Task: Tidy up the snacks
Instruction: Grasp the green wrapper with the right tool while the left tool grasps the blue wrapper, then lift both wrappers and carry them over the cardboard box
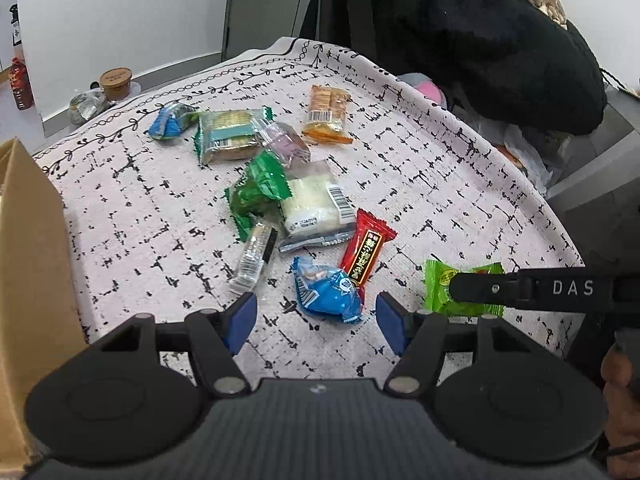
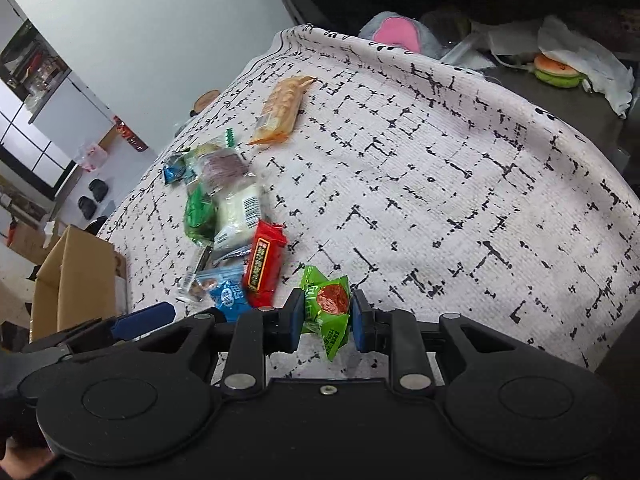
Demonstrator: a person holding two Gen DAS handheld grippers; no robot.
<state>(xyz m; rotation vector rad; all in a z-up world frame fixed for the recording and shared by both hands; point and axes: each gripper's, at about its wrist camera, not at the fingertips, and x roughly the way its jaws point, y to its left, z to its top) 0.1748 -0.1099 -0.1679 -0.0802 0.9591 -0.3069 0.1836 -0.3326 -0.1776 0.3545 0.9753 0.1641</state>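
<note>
Left wrist view shows a table under a white cloth with black dashes (image 1: 460,184), and every place below is given from the red packet (image 1: 366,254) near its middle. A cardboard box (image 1: 28,280) stands far to the left of it, off the table edge. Beyond it lies a heap of snacks: a white packet (image 1: 314,204) touching its far end, a dark green packet (image 1: 256,192) further left, and an orange packet (image 1: 328,116) well behind. A blue packet (image 1: 328,292) touches its near end. The left gripper (image 1: 316,320) hangs just in front with its jaws spread, the blue packet between them, unpinched. Right of the red packet, the right gripper (image 2: 325,314) is clamped on a light green packet (image 2: 326,308).
</note>
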